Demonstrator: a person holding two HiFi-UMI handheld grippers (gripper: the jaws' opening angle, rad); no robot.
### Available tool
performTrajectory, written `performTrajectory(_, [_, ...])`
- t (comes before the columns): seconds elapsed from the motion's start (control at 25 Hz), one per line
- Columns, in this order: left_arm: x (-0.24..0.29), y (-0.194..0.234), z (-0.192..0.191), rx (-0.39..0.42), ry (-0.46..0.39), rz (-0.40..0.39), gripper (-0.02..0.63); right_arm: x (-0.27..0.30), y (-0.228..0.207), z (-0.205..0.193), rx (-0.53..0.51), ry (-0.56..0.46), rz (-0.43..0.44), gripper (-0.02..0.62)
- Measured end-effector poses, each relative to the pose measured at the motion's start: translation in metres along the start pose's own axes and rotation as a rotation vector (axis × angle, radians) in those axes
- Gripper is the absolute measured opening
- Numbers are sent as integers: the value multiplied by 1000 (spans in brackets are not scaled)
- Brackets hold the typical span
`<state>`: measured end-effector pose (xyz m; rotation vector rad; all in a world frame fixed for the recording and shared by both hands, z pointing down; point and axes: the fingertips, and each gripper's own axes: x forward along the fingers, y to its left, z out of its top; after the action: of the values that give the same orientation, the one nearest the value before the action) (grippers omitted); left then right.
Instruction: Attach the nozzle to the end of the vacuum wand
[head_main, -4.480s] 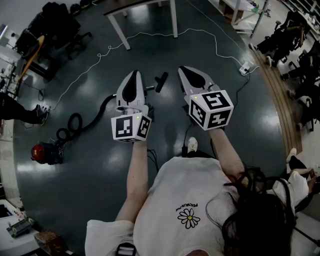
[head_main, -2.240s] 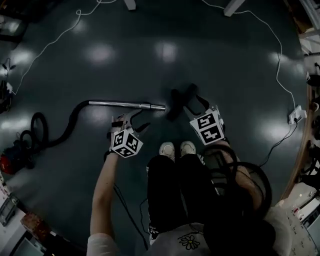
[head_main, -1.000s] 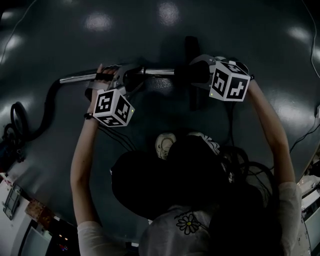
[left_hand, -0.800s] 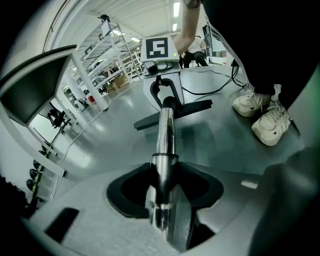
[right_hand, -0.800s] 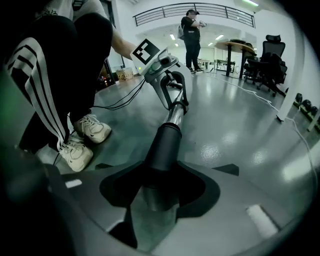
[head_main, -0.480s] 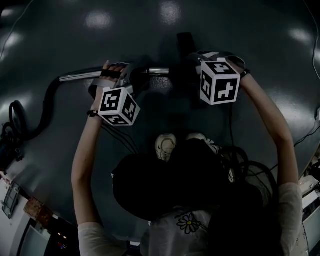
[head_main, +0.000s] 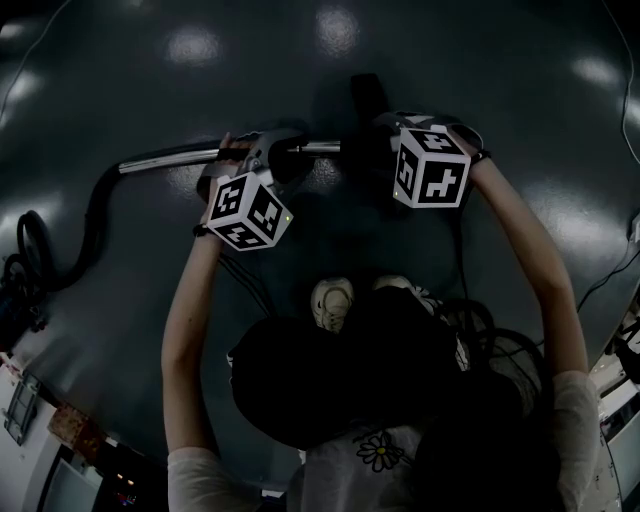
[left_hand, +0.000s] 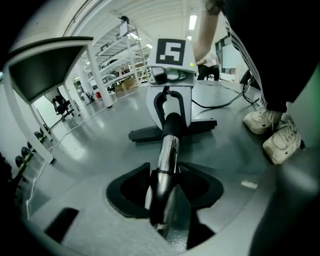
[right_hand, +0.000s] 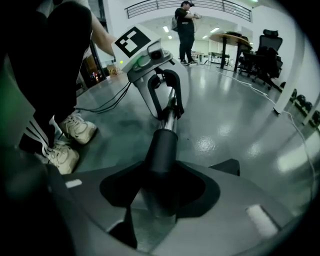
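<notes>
White T-shirt (head_main: 385, 455) with daisy print, black trousers (right_hand: 60, 70), white trainers (head_main: 332, 298). Left tool (left_hand: 162, 192) and right tool (right_hand: 162, 187): grey shells, black-and-white marker cubes (head_main: 248, 210).

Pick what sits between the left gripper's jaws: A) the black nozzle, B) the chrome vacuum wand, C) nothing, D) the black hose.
B: the left gripper view shows the left gripper clamped on the chrome vacuum wand, whose far end meets the black nozzle held by the right gripper.
</notes>
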<state>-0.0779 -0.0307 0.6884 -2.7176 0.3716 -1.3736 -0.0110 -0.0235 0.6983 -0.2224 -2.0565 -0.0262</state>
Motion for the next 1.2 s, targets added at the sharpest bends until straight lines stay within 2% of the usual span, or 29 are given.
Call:
performTrajectory(0.08, [0,0,2,-21,-18,-11,178,-1,-1,1,26,-16,-16,204])
performTrajectory(0.28, [4,0,9,4,-41,-19,176,-1,-3,0,31,33,-71,199])
performTrajectory(0.4, [15,-3,17,86,-24,-7,173,2,-6,2,64,57,-111,198])
performTrajectory(0.48, [22,-7,20,131,-12,-23,161,2,-5,1,94,33,-109,198])
performTrajectory(0.56, [21,-10,23,111,-32,-46,166,0,-5,2,168,-28,-114,206])
performTrajectory(0.64, [11,-8,30,42,-84,-52,170,-13,-6,9,279,-122,-132,210])
performTrajectory(0.68, [-1,-2,37,-5,-124,-31,168,-27,-10,14,350,-184,-148,193])
performTrajectory(0.72, [-17,10,46,-58,-172,12,126,-48,-17,21,435,-256,-177,153])
performTrajectory(0.76, [-38,27,57,-116,-224,69,79,-75,-28,28,530,-335,-223,73])
performTrajectory(0.8, [-64,49,72,-173,-278,134,40,-107,-42,35,627,-414,-280,20])
performTrajectory(0.84, [-94,72,91,-232,-336,197,5,-144,-55,42,718,-489,-346,8])
performTrajectory(0.92, [-167,116,144,-373,-479,306,5,-232,-72,63,861,-621,-500,6])
performTrajectory(1.0, [-252,149,205,-521,-634,402,5,-329,-73,94,943,-720,-637,8])
performTrajectory(1.12, [-390,179,298,-709,-823,523,5,-478,-48,154,1027,-814,-757,6])
performTrajectory(1.2, [-480,183,362,-806,-897,568,5,-579,-22,195,1082,-851,-805,8])
